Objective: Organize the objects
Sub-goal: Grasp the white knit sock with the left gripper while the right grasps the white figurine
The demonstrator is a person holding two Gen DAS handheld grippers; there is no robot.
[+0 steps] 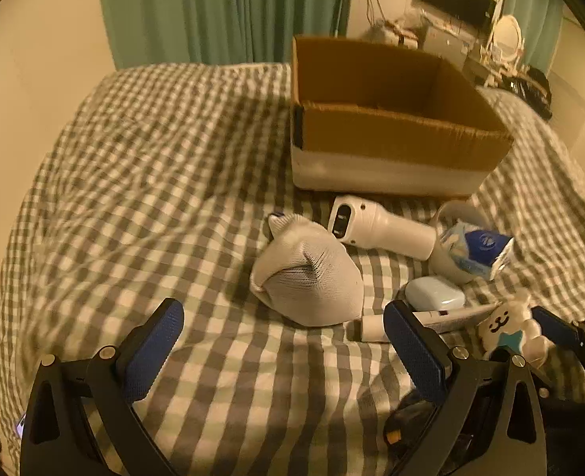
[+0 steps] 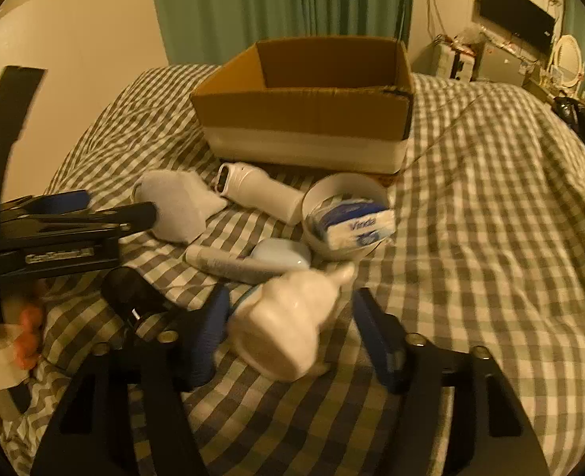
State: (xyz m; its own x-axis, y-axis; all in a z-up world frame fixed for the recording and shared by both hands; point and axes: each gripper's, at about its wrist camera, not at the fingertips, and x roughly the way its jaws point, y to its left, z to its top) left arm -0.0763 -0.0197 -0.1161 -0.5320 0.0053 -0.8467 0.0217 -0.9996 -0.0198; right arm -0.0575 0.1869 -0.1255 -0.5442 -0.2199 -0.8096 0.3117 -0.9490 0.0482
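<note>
A checked bedspread [image 1: 153, 166] covered the bed, and an open cardboard box [image 2: 304, 111] sat on it toward the far side. Just in front of the box lay a grey sock [image 1: 312, 273], a white handheld device [image 1: 383, 230], a white bowl [image 2: 344, 190] holding a tissue pack [image 2: 356, 222], a tube [image 2: 229, 263] and a pale blue case [image 2: 280, 254]. The left gripper [image 1: 288, 341] stood spread over bare bedspread near the sock. The right gripper [image 2: 292, 325] bracketed a small white toy figure [image 2: 288, 325]; whether both pads pressed it I could not tell.
</note>
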